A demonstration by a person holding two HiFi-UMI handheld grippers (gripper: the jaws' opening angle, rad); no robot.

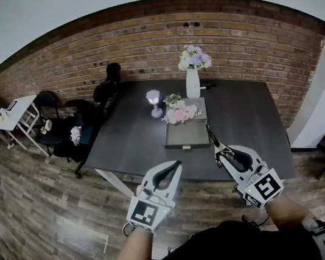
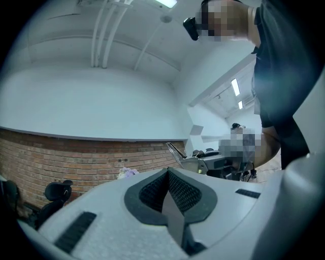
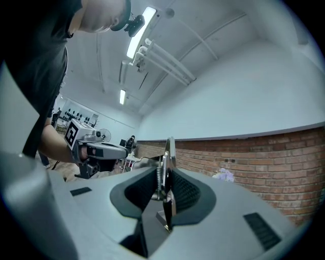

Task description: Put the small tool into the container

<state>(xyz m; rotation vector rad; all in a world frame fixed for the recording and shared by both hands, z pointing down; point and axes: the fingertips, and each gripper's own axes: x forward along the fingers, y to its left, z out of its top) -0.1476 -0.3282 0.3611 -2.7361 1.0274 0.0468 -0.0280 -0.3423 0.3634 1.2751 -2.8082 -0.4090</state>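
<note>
– Fingers of the right gripper, what are they doing?
– They are pressed on the small tool, a thin metal piece with a spring. It stands up between them and its tip points toward the container on the dark tabletop.
– Where is the tool, measured from the container?
– Just before its near right corner, in the air, not yet over the opening. I think it is held by the lower end so that the free end can go in first.
– And the left gripper?
– Its fingers are closed on each other, with nothing between them. It hangs before the near left corner of the container, a little apart, I suppose only to keep out of the way.
– Is there room inside?
– Pink flowers lie at the far end of the container. The near half looks bare, so that half seems the better place for the drop.
</note>
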